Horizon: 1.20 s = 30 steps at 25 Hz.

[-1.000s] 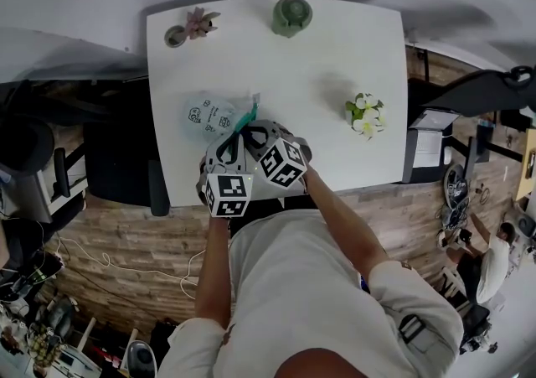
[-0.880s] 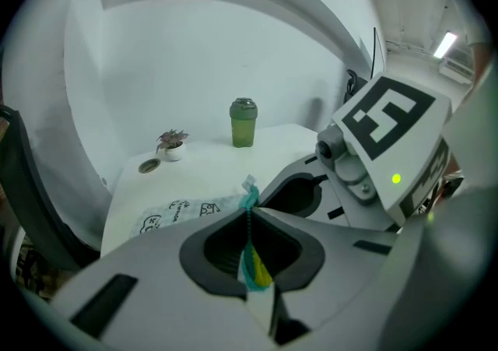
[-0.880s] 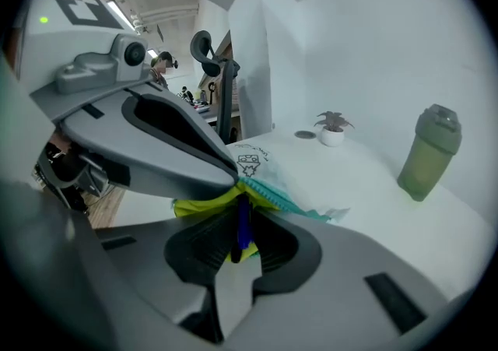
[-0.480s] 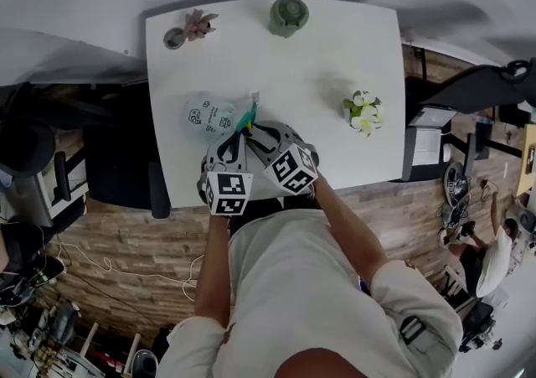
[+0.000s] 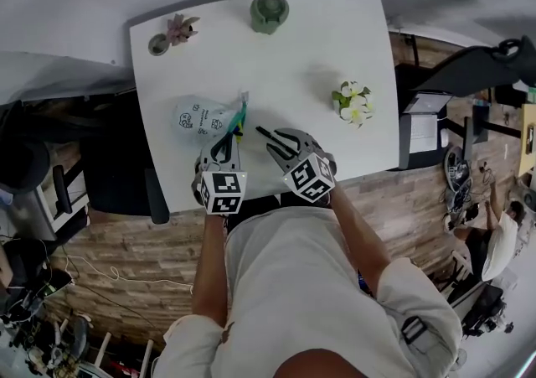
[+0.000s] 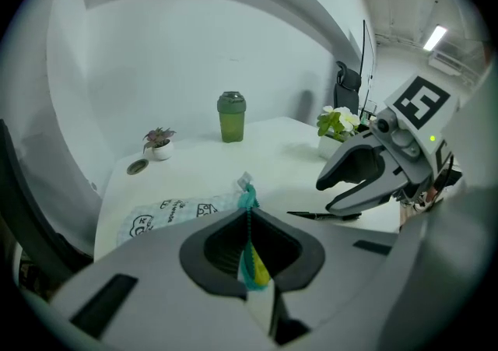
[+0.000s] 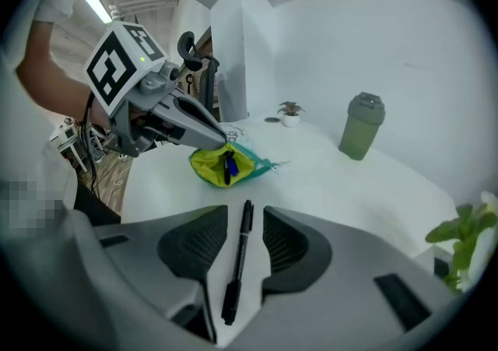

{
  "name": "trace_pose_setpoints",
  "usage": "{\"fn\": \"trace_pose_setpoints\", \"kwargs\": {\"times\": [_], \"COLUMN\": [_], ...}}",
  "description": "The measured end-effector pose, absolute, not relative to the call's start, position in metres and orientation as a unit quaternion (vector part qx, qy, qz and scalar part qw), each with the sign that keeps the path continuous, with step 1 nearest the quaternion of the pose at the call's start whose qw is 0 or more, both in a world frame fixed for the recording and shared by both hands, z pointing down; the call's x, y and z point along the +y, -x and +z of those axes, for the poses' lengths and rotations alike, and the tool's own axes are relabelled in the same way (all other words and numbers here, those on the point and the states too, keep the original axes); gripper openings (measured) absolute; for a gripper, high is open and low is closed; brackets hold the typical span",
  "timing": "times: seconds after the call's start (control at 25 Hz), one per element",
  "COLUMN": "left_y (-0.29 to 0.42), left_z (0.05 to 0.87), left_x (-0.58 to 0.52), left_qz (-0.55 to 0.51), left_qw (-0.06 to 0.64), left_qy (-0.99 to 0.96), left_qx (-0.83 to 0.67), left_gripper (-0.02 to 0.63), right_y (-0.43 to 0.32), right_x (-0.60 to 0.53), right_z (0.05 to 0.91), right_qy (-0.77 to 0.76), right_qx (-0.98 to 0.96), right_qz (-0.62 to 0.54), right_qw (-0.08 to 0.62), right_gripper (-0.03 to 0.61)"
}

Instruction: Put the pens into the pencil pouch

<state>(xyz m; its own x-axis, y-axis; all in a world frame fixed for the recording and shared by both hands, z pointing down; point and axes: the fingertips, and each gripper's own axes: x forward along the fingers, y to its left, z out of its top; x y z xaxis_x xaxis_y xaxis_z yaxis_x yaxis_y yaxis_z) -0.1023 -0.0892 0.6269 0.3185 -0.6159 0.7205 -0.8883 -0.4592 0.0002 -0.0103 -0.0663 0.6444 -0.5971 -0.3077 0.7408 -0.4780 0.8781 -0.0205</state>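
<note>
Pen (image 7: pixel 233 272), slim and black, lies between right gripper's (image 7: pixel 245 217) parted jaws; left gripper (image 6: pixel 249 221) clamps fabric pouch (image 6: pixel 165 213).

Two pens: one black pen (image 7: pixel 237 260) on the worktop (image 5: pixel 310 49), a second pen (image 7: pixel 229 164) inside the one pencil pouch (image 5: pixel 203 119). Two potted plants: a pink plant (image 5: pixel 178 28) at upper left, a white-flowered plant (image 5: pixel 352 102) at right. One green bottle (image 5: pixel 269 12). One small round dish (image 5: pixel 157 44).

The head view looks steeply down on the white table (image 5: pixel 318 41). Each gripper view looks low across it, both sharing the green bottle (image 6: pixel 230 117).
</note>
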Motion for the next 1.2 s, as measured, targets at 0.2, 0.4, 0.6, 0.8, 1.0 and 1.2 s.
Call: {"fn": "trace_pose_setpoints", "kwargs": {"times": [0.2, 0.4, 0.6, 0.8, 1.0, 1.2], "left_y": [0.100, 0.097, 0.096, 0.097, 0.098, 0.100], "left_z": [0.630, 0.633, 0.635, 0.636, 0.636, 0.634], "left_x": [-0.089, -0.088, -0.087, -0.086, -0.084, -0.085], "left_qz": [0.342, 0.348, 0.352, 0.352, 0.349, 0.345], "left_qw": [0.201, 0.200, 0.200, 0.202, 0.204, 0.205], "left_qy": [-0.788, -0.790, -0.791, -0.790, -0.790, -0.789], "left_qx": [-0.471, -0.464, -0.459, -0.459, -0.461, -0.464], "left_gripper": [0.009, 0.009, 0.009, 0.009, 0.009, 0.009], "right_y": [-0.016, -0.037, -0.051, -0.053, -0.052, -0.051], "right_x": [-0.047, -0.031, -0.020, -0.019, -0.017, -0.022], "right_z": [0.660, 0.676, 0.691, 0.695, 0.695, 0.685], "right_qy": [-0.235, -0.245, -0.251, -0.250, -0.240, -0.241], "right_qx": [-0.871, -0.855, -0.842, -0.841, -0.841, -0.844], "right_qz": [0.129, 0.143, 0.156, 0.159, 0.155, 0.147], "right_qw": [0.412, 0.434, 0.452, 0.453, 0.459, 0.456], "right_gripper": [0.142, 0.135, 0.124, 0.107, 0.061, 0.060]}}
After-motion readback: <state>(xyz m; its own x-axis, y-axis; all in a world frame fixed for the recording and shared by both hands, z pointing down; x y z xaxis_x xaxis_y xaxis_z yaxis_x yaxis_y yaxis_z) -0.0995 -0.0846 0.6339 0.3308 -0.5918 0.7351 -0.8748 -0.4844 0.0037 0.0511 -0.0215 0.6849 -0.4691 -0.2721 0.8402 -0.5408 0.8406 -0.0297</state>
